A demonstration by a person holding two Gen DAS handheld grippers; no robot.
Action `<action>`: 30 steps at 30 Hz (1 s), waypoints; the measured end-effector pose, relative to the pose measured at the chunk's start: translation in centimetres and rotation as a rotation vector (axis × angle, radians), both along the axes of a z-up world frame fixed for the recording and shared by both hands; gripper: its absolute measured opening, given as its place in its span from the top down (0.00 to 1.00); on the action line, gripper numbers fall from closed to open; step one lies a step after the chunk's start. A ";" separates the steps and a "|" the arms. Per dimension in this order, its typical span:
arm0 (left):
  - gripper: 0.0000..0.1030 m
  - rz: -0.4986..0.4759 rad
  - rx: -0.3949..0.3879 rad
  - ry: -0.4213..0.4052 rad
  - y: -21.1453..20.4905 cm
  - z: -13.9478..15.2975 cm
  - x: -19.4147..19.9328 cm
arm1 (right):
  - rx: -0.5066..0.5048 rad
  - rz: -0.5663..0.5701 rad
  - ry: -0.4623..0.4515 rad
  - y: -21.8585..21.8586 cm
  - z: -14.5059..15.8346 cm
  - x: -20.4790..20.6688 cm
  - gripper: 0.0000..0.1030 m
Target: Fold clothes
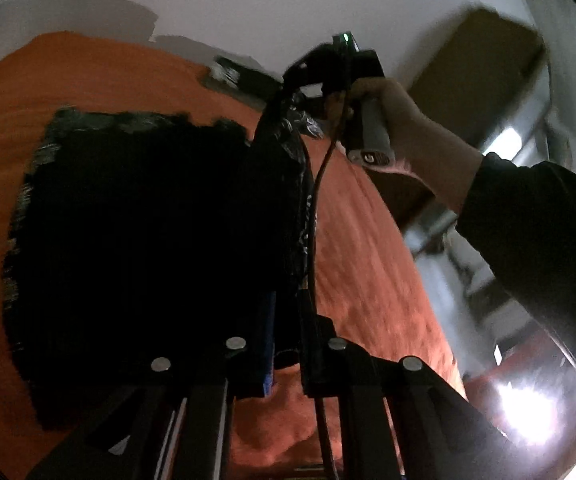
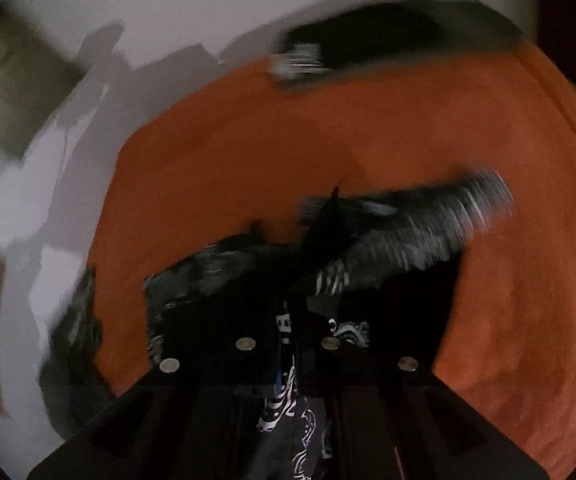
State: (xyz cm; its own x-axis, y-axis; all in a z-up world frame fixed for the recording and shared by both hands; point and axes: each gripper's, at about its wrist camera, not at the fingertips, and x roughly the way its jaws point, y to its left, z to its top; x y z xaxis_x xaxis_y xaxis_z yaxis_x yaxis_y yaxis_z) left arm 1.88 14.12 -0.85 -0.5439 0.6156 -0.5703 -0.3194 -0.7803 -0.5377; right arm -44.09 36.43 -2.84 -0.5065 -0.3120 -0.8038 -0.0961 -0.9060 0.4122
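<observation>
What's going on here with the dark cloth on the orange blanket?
A person is folding a black white-patterned garment spread on an orange blanket. Each hand holds a claw. The left claw is shut on the garment's edge, and the right claw is shut on another part, with patterned fabric hanging between its fingers. In the left view, the right hand lifts that strip of cloth above the blanket, so a fold is under way.

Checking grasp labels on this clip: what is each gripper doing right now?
Left gripper: shut on the black white-patterned garment.
Right gripper: shut on the same garment.
</observation>
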 end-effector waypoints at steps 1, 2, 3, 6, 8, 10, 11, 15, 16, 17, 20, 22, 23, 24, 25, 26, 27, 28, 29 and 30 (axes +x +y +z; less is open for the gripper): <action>0.91 0.030 0.020 -0.002 -1.4 -0.1 0.1 | 0.042 0.052 0.006 -3.2 0.7 -1.0 0.97; 0.91 0.064 0.033 -0.007 -2.9 -0.3 0.3 | 0.100 0.113 0.011 -7.2 1.1 -2.1 0.97; 0.91 0.104 0.042 -0.013 -4.5 -0.7 0.6 | 0.159 0.168 0.014 -11.0 1.2 -2.8 0.97; 0.91 0.223 0.082 -0.073 -9.8 -3.0 1.3 | 0.298 0.324 0.003 -21.9 -1.1 -3.9 0.97; 0.90 0.252 0.132 -0.164 -12.5 -5.7 1.4 | 0.413 0.421 -0.054 -27.9 -3.9 -4.1 0.96; 0.85 0.289 0.168 -0.244 -14.6 -8.3 1.7 | 0.489 0.488 -0.121 -31.9 -5.9 -3.7 0.94; 0.79 0.307 0.187 -0.267 -15.4 -9.3 2.0 | 0.509 0.498 -0.132 -32.8 -6.0 -3.2 0.94; 0.68 0.321 0.227 -0.301 -16.8 -10.9 3.6 | 0.408 0.403 0.001 -29.2 -0.5 0.5 0.78; 0.68 0.318 0.222 -0.300 -16.9 -10.7 3.8 | 0.304 0.357 0.057 -26.2 1.8 2.3 0.69; 0.68 0.316 0.217 -0.291 -17.0 -10.3 3.9 | 0.223 0.314 0.105 -23.4 3.7 3.8 0.57; 0.68 0.292 0.199 -0.254 -16.7 -8.4 3.9 | 0.123 0.216 0.142 -15.5 4.8 8.2 0.44; 0.65 0.262 0.172 -0.229 -15.7 -7.2 3.8 | 0.111 0.176 0.087 -10.7 2.9 10.7 0.44; 0.64 0.250 0.157 -0.217 -15.1 -6.9 3.6 | 0.109 0.166 0.057 -9.3 1.4 11.7 0.44; 0.62 0.244 0.140 -0.209 -14.5 -6.7 3.6 | 0.101 0.160 0.028 -8.2 0.0 12.6 0.44; 0.61 0.243 0.124 -0.207 -14.0 -6.7 3.5 | 0.086 0.157 -0.003 -7.2 -1.7 13.6 0.44; 0.61 0.241 0.111 -0.211 -13.6 -6.9 3.2 | 0.067 0.155 -0.036 -6.2 -3.4 14.8 0.44; 0.61 0.238 0.098 -0.223 -13.0 -7.3 3.1 | 0.047 0.152 -0.065 -5.2 -5.0 16.1 0.44; 0.61 0.236 0.083 -0.237 -12.5 -7.8 3.0 | 0.025 0.146 -0.087 -4.2 -6.4 17.2 0.44; 0.61 0.234 0.067 -0.251 -11.9 -8.4 2.9 | -0.002 0.137 -0.107 -3.3 -7.8 18.1 0.44; 0.61 0.237 0.041 -0.262 -11.2 -8.8 2.7 | -0.033 0.127 -0.129 -2.5 -9.1 19.0 0.44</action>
